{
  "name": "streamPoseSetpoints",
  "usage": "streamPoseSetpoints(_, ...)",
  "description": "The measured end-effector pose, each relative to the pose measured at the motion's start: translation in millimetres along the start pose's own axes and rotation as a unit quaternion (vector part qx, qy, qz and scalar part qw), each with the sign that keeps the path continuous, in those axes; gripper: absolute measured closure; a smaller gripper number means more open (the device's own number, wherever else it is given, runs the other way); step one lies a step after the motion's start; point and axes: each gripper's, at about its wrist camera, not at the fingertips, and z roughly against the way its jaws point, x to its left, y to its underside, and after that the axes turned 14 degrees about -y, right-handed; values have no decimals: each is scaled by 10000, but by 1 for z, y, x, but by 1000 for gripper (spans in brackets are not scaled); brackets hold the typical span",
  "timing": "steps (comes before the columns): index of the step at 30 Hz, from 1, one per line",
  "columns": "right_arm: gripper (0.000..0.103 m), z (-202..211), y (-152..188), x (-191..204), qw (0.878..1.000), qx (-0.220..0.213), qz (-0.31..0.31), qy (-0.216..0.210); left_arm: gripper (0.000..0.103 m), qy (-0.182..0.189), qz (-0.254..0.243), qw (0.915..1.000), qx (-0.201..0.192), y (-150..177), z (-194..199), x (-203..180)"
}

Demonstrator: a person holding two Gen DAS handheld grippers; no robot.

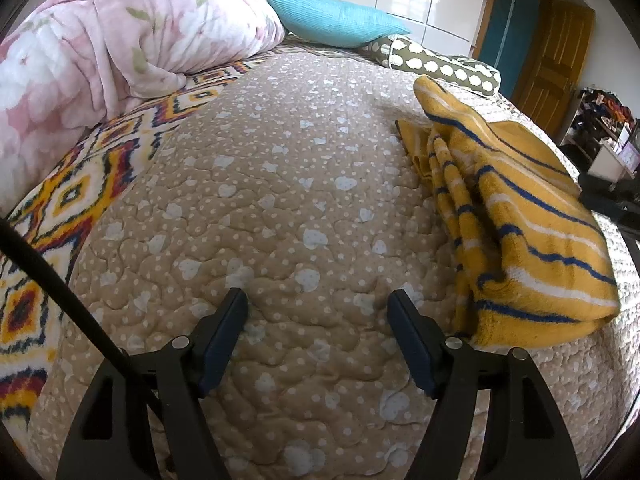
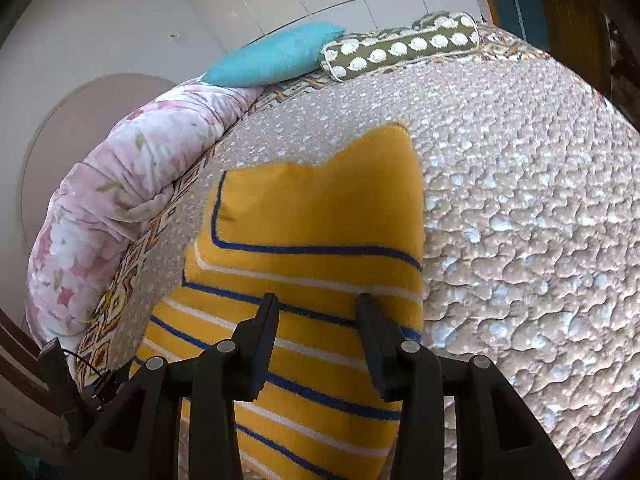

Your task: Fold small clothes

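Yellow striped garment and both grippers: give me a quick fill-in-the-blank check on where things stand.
1. The yellow garment has white and ____ stripes.
2. The left gripper hovers over bare quilt with jaws ____.
3. Between the jaws of the right gripper nothing is ____.
4. The pillow beside the floral blanket is ____.

Missing: blue; open; gripped; turquoise

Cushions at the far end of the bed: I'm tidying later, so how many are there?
2. A turquoise cushion lies beside the pink floral duvet; an olive bolster with white motifs lies touching its right side. Others may be hidden behind the duvet.
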Motion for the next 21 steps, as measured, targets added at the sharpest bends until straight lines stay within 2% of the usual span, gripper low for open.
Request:
streamPoseSetpoints(2, 59, 8, -4, 5, 9997, -227, 91, 34, 30, -22, -32, 10000, 6, -1, 0, -1)
streamPoseSetpoints(4, 59, 6, -13, 4, 9996, -268, 72, 45, 29, -61, -91, 9999, 14, -1, -1, -2)
streamPoseSetpoints(6, 59, -5, -22, -4, 9997, -222, -93, -4, 29, -113, -135, 9998, 16, -1, -1, -4)
streamPoseSetpoints(10, 59, -46, -26, -34, 9977, 240, -612, -160, 29, -124, -143, 9998, 16, -1, -1, -6)
streamPoseSetpoints(11, 59, -46, -25, -36, 9977, 178, -624, -198, 29, -123, -144, 9998, 14, -1, -1, -6)
streamPoseSetpoints(17, 59, -9, -15, -16, 9999, -33, -86, 57, 28, 100, 95, 9999, 29, -6, 9, 6)
streamPoseSetpoints(21, 59, 20, 6, -13, 9991, -147, 310, 251, 28, -118, 261, 9992, -286, -24, 35, 10)
